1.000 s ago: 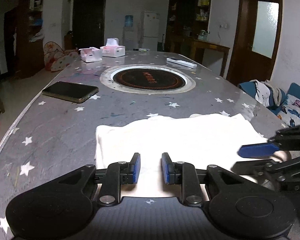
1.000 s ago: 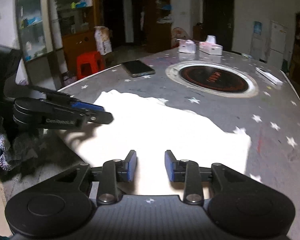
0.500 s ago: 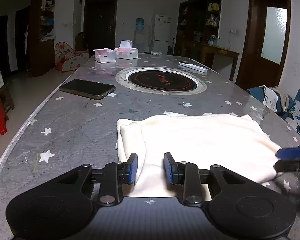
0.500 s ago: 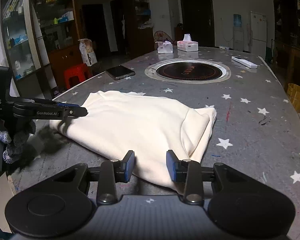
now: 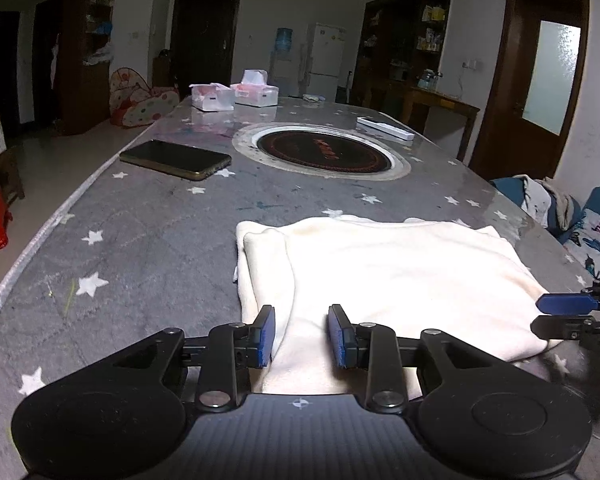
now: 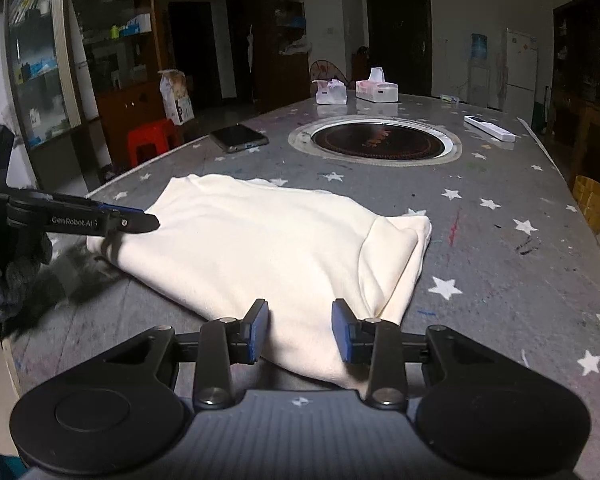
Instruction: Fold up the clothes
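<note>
Under both claws lies the table (image 5: 148, 240), grey with white stars, and on it the garment (image 5: 388, 276), a cream piece folded into a flat block that sits straight ahead of each claw, its near edge running in between the blue pads. A second ago both cameras sat low over the cloth, which filled the near view; now both have drawn back and up, and the whole block shows with bare table round it. That reads as a fold just laid down and let go, so one stage of the folding looks done, with the block still broad enough to take another fold.

Ahead of the left claw (image 5: 301, 336) the cloth has a doubled band along its left side; ahead of the right claw (image 6: 300, 332) a tucked flap stands along its right side. Both claws stand apart, pads wide, with nothing pinched, though the cloth edge lies between them. Each claw shows in the other's view, at the far side edge of the block and just beside it.

Well beyond the garment, ahead of both claws, sit the round hob (image 5: 324, 152), a phone (image 5: 175, 159), two tissue boxes (image 5: 256, 92) and a white remote (image 5: 385, 129), all well apart from the cloth
</note>
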Motion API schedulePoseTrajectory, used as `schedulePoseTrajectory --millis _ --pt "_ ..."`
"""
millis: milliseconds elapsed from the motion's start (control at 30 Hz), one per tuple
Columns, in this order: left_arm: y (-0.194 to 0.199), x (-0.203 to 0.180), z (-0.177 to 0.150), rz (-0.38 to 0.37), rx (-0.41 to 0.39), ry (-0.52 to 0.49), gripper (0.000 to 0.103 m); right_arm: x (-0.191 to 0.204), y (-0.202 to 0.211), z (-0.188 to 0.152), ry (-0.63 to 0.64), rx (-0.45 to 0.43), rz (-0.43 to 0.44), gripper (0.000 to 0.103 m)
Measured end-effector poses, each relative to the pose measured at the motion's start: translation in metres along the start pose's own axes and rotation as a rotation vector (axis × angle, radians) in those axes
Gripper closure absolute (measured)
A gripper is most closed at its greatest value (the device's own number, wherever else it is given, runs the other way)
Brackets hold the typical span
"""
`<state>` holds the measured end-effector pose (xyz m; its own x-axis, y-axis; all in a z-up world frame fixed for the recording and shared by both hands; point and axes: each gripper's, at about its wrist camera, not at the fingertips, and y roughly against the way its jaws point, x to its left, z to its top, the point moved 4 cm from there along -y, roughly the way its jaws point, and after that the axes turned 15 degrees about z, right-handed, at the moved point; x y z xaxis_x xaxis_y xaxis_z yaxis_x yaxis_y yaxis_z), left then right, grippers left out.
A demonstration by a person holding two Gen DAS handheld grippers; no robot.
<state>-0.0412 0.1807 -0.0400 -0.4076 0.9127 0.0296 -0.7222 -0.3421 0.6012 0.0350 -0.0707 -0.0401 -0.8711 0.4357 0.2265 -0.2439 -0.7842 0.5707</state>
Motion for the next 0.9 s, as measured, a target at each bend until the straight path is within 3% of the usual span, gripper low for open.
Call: schedulePoseTrajectory --millis 367,567,767,900 --pt "0.032 -0.015 -0.021 -0.075 0.026 -0.027 0.071 0.006 0.035 -0.024 -0.037 0.023 -0.033 0.069" --pt "0.041 -0.017 -0.011 -0.056 -0.015 -0.058 0.064 0.011 0.05 -0.011 -0.041 -0.025 -0.02 0.067" --pt "0.034 -0.031 0.009 -0.077 -0.053 -0.055 0.064 -0.001 0.027 0.011 -0.052 -0.063 0.004 0.063" --pt "0.015 -0.037 0.013 -0.069 -0.027 -0.064 0.064 -0.014 0.01 0.007 -0.09 -0.043 0.005 0.063"
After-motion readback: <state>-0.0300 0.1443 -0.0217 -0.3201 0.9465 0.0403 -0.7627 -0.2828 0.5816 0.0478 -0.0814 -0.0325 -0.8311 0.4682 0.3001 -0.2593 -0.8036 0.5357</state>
